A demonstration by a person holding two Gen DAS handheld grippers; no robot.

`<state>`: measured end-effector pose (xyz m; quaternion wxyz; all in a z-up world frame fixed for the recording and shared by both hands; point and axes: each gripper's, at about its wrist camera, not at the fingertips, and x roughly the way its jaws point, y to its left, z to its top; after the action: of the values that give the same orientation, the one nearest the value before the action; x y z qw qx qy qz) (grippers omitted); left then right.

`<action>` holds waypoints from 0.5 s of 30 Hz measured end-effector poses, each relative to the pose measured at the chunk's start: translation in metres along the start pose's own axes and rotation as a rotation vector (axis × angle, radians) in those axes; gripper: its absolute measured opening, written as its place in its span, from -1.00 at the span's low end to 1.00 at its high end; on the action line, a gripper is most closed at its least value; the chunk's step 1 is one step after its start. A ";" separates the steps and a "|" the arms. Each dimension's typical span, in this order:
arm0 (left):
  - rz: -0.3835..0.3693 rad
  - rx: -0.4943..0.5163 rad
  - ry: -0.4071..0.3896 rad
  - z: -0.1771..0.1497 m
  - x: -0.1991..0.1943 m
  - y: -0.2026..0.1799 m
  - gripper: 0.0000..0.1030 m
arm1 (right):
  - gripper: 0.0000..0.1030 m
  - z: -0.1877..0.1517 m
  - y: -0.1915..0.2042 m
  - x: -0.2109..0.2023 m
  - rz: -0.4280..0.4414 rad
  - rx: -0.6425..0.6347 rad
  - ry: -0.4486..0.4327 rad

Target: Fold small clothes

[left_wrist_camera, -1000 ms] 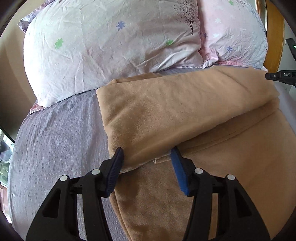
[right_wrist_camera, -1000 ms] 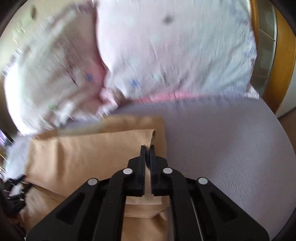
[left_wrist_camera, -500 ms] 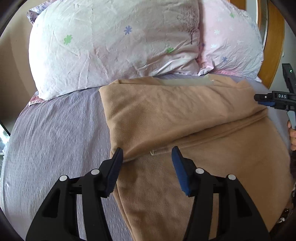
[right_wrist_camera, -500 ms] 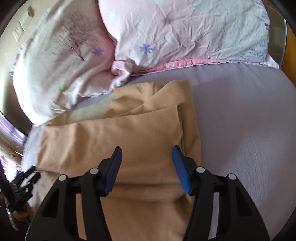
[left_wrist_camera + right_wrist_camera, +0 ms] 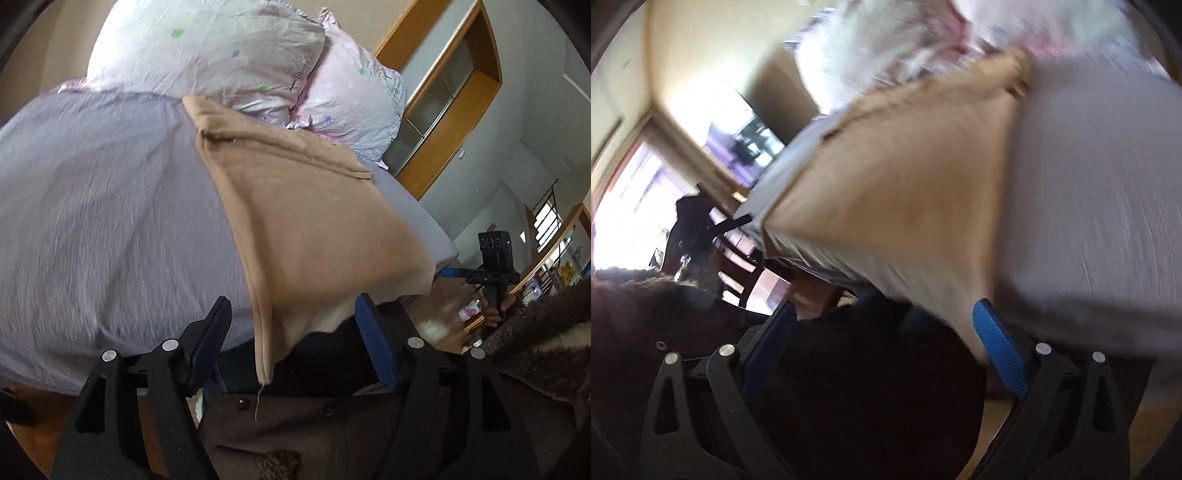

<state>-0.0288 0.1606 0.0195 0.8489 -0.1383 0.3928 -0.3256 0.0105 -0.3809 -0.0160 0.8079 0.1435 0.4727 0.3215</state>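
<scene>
A tan fleece garment (image 5: 306, 221) lies folded on the lilac bed sheet (image 5: 103, 229), its near end hanging over the bed's front edge. My left gripper (image 5: 295, 339) is open and empty, held low at that edge, its blue pads either side of the hanging corner and not touching it. In the blurred right wrist view the same garment (image 5: 905, 184) lies on the sheet (image 5: 1089, 184). My right gripper (image 5: 886, 339) is open and empty, below the bed edge. The right gripper also shows far right in the left wrist view (image 5: 495, 273).
Two pale floral pillows (image 5: 221, 55) lie at the head of the bed beyond the garment. A wooden-framed cabinet (image 5: 450, 96) stands behind on the right. The person's dark brown clothing (image 5: 332, 435) fills the foreground. A bright window (image 5: 631, 199) is at the left.
Both grippers have pulled back off the bed and dropped to its front edge, tilting. The right gripper opened from shut on the garment and let it go. The left stayed open.
</scene>
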 end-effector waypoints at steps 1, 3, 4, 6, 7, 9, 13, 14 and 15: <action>-0.007 -0.023 0.005 -0.006 0.003 0.005 0.37 | 0.87 -0.008 -0.010 0.000 -0.009 0.043 -0.008; -0.003 -0.057 0.032 -0.016 0.015 0.012 0.38 | 0.87 -0.015 -0.031 0.006 0.012 0.128 -0.036; 0.008 -0.063 0.052 -0.020 0.025 0.014 0.38 | 0.87 -0.017 -0.038 0.011 0.026 0.149 -0.045; 0.011 -0.081 0.077 -0.025 0.037 0.019 0.38 | 0.87 -0.018 -0.050 0.024 0.060 0.183 -0.050; -0.003 -0.097 0.076 -0.024 0.044 0.022 0.38 | 0.87 -0.016 -0.055 0.033 0.080 0.195 -0.045; -0.051 -0.148 0.063 -0.024 0.056 0.028 0.38 | 0.85 -0.017 -0.059 0.045 0.121 0.205 -0.040; -0.157 -0.262 0.087 -0.027 0.075 0.038 -0.67 | -0.86 -0.016 -0.055 0.070 0.247 0.194 -0.008; -0.193 -0.291 0.098 -0.028 0.076 0.039 -0.92 | -0.89 -0.016 -0.048 0.070 0.261 0.164 0.003; -0.224 -0.312 0.091 -0.028 0.072 0.039 -0.91 | -0.89 -0.016 -0.041 0.063 0.272 0.132 -0.003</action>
<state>0.0019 0.1423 -0.0591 0.7570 -0.2961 0.4588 -0.3590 0.0350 -0.3716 -0.0886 0.7463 0.2596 0.4680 0.3957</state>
